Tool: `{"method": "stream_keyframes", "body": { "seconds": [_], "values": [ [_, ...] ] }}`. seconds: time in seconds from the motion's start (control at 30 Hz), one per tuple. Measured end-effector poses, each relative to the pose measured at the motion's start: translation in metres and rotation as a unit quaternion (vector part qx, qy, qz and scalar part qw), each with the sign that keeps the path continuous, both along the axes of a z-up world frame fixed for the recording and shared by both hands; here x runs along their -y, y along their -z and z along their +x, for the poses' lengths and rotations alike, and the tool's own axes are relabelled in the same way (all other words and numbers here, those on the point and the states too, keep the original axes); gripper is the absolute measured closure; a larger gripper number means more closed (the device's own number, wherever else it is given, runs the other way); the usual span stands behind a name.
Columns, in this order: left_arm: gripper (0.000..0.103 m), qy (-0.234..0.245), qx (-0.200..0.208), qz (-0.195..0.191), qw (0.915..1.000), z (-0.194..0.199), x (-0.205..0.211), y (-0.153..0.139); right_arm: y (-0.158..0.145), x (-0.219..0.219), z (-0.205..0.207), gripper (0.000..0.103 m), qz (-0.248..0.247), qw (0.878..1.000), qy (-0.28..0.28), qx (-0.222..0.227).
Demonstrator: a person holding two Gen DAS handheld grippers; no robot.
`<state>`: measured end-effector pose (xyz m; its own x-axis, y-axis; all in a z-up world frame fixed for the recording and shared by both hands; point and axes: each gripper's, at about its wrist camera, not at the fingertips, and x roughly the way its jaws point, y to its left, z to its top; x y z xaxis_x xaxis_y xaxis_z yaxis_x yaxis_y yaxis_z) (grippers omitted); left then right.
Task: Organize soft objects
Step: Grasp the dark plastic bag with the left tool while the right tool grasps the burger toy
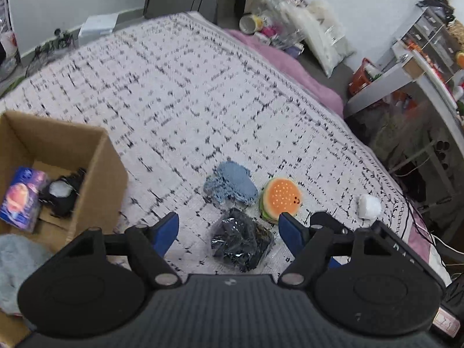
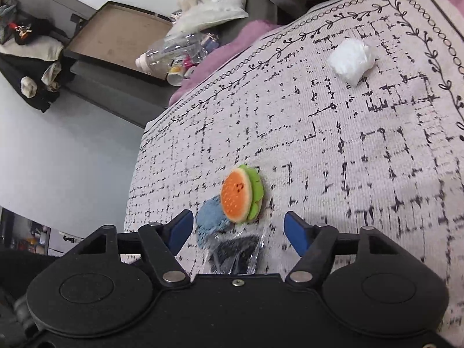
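On the patterned bedspread (image 1: 179,87) lie a plush burger (image 1: 279,200), a blue knitted cloth (image 1: 232,182), a black item in clear plastic (image 1: 242,239) and a white bagged bundle (image 1: 369,206). My left gripper (image 1: 229,227) is open and empty, hovering over the black packet. My right gripper (image 2: 238,230) is open and empty, with the black packet (image 2: 235,253) between and below its fingers, the burger (image 2: 240,197) and blue cloth (image 2: 210,223) just ahead, and the white bundle (image 2: 351,59) far ahead.
A cardboard box (image 1: 95,159) at the left holds a purple packet (image 1: 21,198) and a black-and-white soft item (image 1: 62,192). A pale blue fluffy thing (image 1: 14,272) lies beside it. Clutter, a pillow (image 1: 322,40) and a shelf (image 1: 406,66) line the far bed edge.
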<state>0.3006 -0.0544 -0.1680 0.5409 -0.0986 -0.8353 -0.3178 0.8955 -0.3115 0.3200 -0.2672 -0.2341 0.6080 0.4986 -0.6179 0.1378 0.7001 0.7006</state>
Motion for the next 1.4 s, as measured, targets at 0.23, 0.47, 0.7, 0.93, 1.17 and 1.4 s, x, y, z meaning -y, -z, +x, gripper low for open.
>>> {"method": "stream_keyframes", "body": {
  "seconds": [0.23, 0.47, 0.7, 0.93, 1.17, 1.4],
  "values": [
    [0.029, 0.019, -0.028, 0.014, 0.9993, 0.02, 0.017, 0.031, 0.016, 0.003, 0.024, 0.038, 0.024, 1.0, 0.001, -0.016],
    [0.029, 0.009, -0.065, 0.014, 0.9978, 0.034, 0.015, 0.064, 0.031, -0.007, 0.035, 0.038, 0.025, 0.999, -0.025, -0.03],
    [0.041, 0.009, -0.072, -0.005, 0.9973, 0.038, 0.013, 0.068, 0.032, -0.019, 0.045, 0.039, 0.0, 0.999, -0.046, -0.017],
    [0.064, 0.013, -0.057, -0.04, 0.9975, 0.031, 0.011, 0.06, 0.033, -0.018, 0.048, 0.078, -0.025, 0.998, -0.048, -0.024],
    [0.065, 0.013, -0.019, -0.035, 0.9991, 0.013, 0.011, 0.037, 0.011, -0.01, 0.031, 0.08, -0.034, 0.998, -0.044, -0.001],
    [0.065, 0.017, 0.029, -0.037, 0.9988, -0.009, 0.004, -0.001, -0.015, -0.005, 0.011, 0.08, -0.038, 0.998, -0.042, 0.031]
  ]
}}
